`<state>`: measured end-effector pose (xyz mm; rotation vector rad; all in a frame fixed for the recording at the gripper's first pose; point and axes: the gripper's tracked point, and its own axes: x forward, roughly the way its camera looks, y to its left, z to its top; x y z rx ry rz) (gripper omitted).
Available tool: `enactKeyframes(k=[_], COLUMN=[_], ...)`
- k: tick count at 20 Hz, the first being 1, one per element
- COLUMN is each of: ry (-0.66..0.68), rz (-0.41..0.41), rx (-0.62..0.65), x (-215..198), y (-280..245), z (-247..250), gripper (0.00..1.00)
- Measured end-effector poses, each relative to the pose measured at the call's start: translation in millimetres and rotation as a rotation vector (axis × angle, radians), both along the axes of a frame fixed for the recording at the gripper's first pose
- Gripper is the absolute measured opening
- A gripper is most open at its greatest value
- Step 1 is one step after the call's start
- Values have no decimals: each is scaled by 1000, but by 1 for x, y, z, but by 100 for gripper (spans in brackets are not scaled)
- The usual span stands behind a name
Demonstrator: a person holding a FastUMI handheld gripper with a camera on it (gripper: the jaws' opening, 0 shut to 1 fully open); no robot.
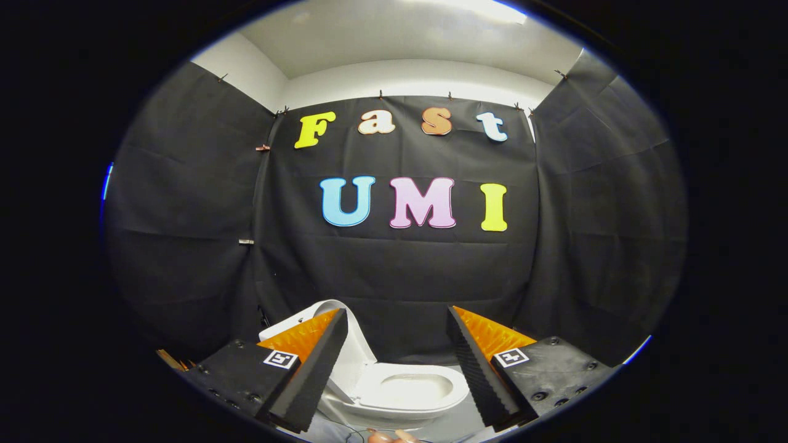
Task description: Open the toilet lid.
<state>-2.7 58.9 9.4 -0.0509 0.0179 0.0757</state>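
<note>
Toilet (406,387) of white glossy ceramic sits low in the booth, just ahead of and between the two fingers of the gripper (397,363). Its white plastic lid (345,335) is already raised, standing upright behind the bowl and leaning back toward the black cloth wall (400,271), partly hidden by the left finger. The oval seat and the pale bowl opening lie exposed in the gap between the fingers.

The tongs are released: the two fingers stand well apart, with nothing pressed between them, and neither can be seen touching the toilet. The left finger overlaps the lid's edge in the view, though contact cannot be told.

Beyond the fingers the cloth wall hangs on three sides, pinned up by small clips (263,147), with a white ceiling (400,37) above it. Below the bowl, between the finger bases, a person's fingertips (394,437) peek in.
</note>
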Motion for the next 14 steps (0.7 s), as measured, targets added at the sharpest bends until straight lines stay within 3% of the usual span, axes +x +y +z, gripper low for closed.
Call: enactKeyframes(k=[14], ry=[-3], rz=[-9], rx=[-4], x=[0], y=[-1], z=[2], gripper=[100])
